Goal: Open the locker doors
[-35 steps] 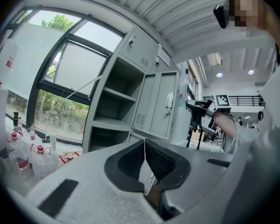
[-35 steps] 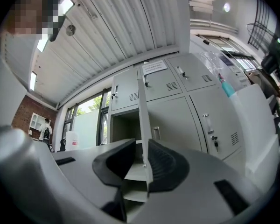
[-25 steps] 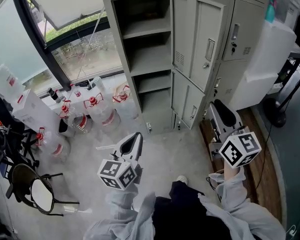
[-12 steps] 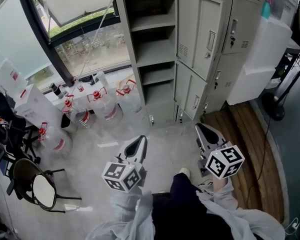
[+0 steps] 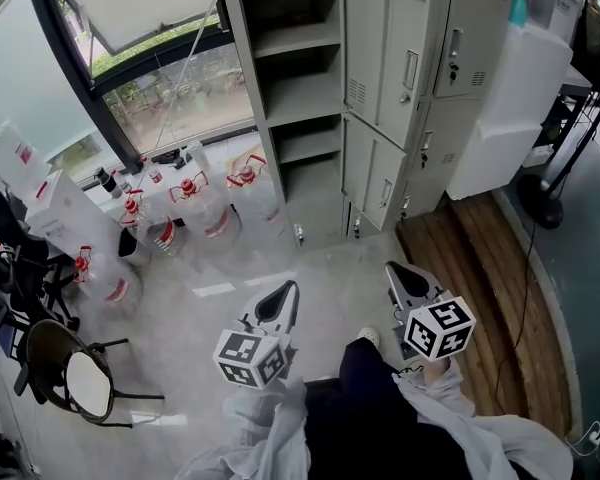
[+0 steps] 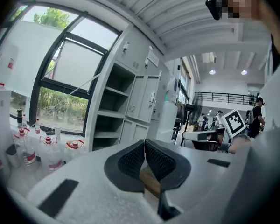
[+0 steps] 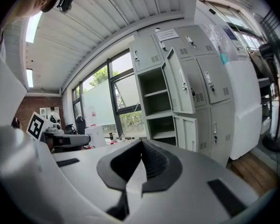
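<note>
Jugs [image 5: 206,211] of clear plastic with red caps stand on the pale floor at the left, under the window [image 5: 170,93], with a round-seated chair [image 5: 68,380] nearer the person. Right of them stands the grey locker [image 5: 242,88], well ahead of both grippers. Its left column is open, the upper door [image 5: 385,56] and the lower door [image 5: 370,183] both swung to the right, shelves showing. The closed doors [image 5: 466,40] of the next column follow. The left gripper [image 5: 280,296] hangs over the floor with its jaws pressed together on nothing. The right gripper [image 5: 404,276], beside the wooden floor strip [image 5: 475,278], has just been closing its jaws, which meet with nothing between them. Neither gripper touches the locker.
</note>
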`<act>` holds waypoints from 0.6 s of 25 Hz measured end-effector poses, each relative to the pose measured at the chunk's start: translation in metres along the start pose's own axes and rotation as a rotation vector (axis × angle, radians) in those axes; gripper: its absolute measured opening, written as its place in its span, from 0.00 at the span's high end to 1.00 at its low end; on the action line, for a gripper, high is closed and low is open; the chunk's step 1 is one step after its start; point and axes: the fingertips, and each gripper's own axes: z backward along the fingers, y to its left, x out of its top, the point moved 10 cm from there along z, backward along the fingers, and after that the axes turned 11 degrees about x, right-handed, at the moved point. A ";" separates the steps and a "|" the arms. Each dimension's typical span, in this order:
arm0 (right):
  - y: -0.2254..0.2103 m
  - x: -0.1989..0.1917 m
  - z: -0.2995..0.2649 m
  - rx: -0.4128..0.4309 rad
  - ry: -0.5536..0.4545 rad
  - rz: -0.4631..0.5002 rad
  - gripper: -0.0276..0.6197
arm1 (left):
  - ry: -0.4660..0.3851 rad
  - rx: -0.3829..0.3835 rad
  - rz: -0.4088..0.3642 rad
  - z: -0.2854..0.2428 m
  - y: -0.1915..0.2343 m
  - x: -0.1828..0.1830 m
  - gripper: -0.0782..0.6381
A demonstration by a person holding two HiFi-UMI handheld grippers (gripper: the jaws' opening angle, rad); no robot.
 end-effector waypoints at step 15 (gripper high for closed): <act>0.000 0.000 0.000 0.029 0.019 0.025 0.96 | 0.019 -0.020 0.022 -0.008 -0.007 -0.008 0.88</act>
